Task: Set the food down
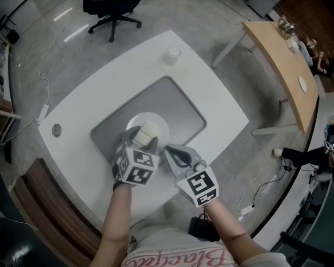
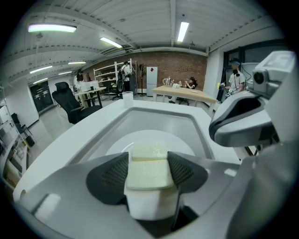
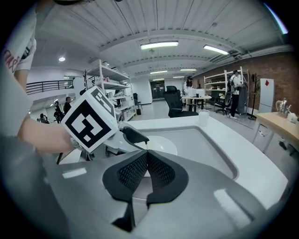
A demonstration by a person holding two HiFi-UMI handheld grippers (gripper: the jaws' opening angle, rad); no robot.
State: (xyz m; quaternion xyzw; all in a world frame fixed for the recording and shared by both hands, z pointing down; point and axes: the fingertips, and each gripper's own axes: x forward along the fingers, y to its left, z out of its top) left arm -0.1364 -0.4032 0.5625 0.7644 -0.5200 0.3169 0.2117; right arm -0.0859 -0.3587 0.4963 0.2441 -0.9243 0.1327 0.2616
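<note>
A pale food block [image 2: 147, 175] is held in the left gripper [image 1: 142, 140] above a white plate [image 1: 158, 121]. The right gripper [image 3: 146, 161] is seen with jaws pressed together, empty.

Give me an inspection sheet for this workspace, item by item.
Surface: white table with a grey mat across its middle.
Job's things: pale food block held over the white plate on the mat; whether it touches the plate cannot be told.
Clutter: white cup near the table's far edge.
Tongs: left tongs shut on the food block; right tongs shut and empty, close beside the left.
Cables: thin cable on the floor left of the table; another cable on the floor at the right.
Surroundings: black office chair beyond the table; wooden table at the right.
</note>
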